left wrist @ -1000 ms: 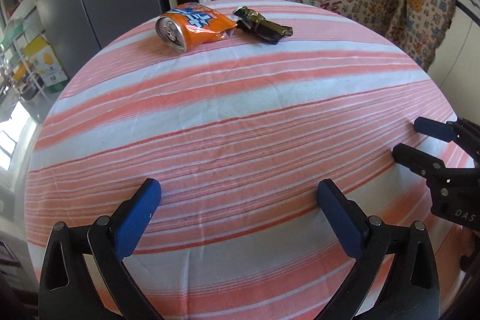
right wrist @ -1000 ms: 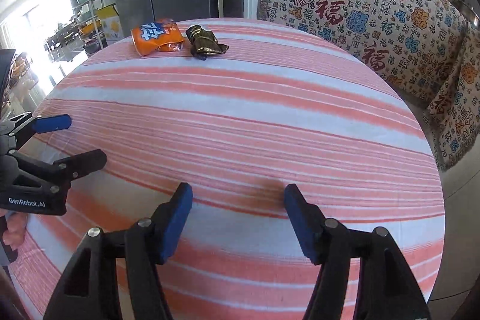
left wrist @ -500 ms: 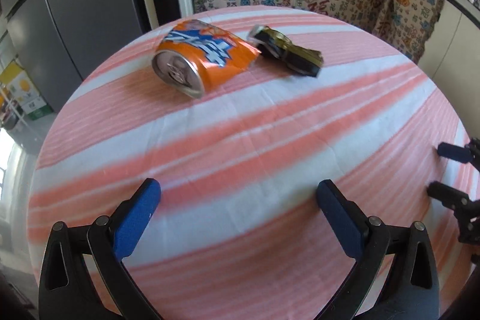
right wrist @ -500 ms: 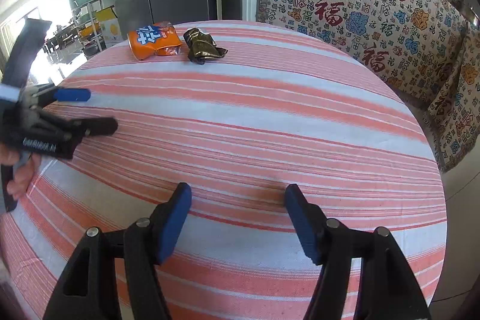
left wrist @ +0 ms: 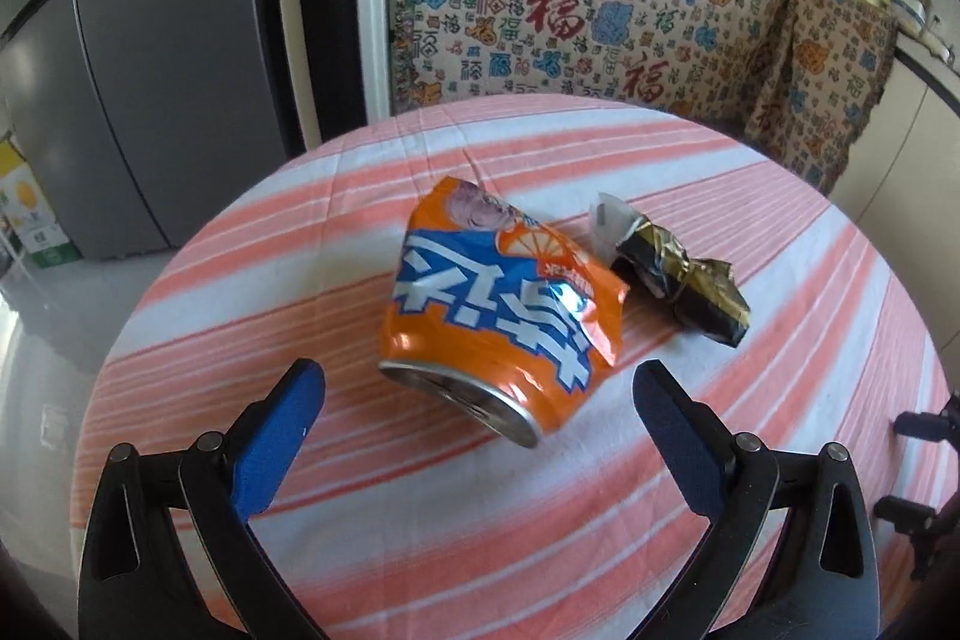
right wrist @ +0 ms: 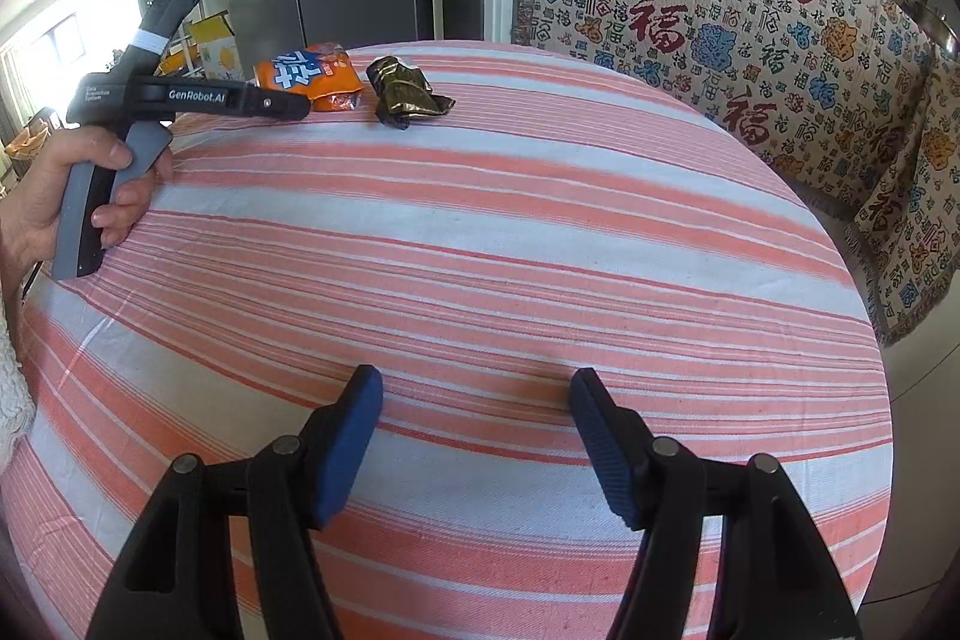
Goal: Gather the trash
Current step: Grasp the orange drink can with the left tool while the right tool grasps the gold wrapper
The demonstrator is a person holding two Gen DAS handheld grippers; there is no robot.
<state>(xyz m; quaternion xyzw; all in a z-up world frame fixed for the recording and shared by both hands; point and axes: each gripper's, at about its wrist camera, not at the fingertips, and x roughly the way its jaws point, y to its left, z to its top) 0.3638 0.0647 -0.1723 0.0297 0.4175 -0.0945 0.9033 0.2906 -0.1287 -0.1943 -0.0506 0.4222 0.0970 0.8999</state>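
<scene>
The crushed orange aluminium soda can (left wrist: 498, 316) lay on the striped-cloth counter (left wrist: 600, 520), beside a crumpled black-and-gold foil wrapper (left wrist: 684, 280). The left claw (left wrist: 480, 400) gaped wide just before the can, gripping nothing. The right claw (right wrist: 474, 418) stood wide and empty, well apart.

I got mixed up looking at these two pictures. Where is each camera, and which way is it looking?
Left wrist view: sits on the left gripper, looking down along its open blue-padded fingers at the crushed orange drink can close ahead.
Right wrist view: sits on the right gripper, open over the striped pink tablecloth; the person's left hand shows too.
Both share the can and the crumpled black-and-gold wrapper.
</scene>
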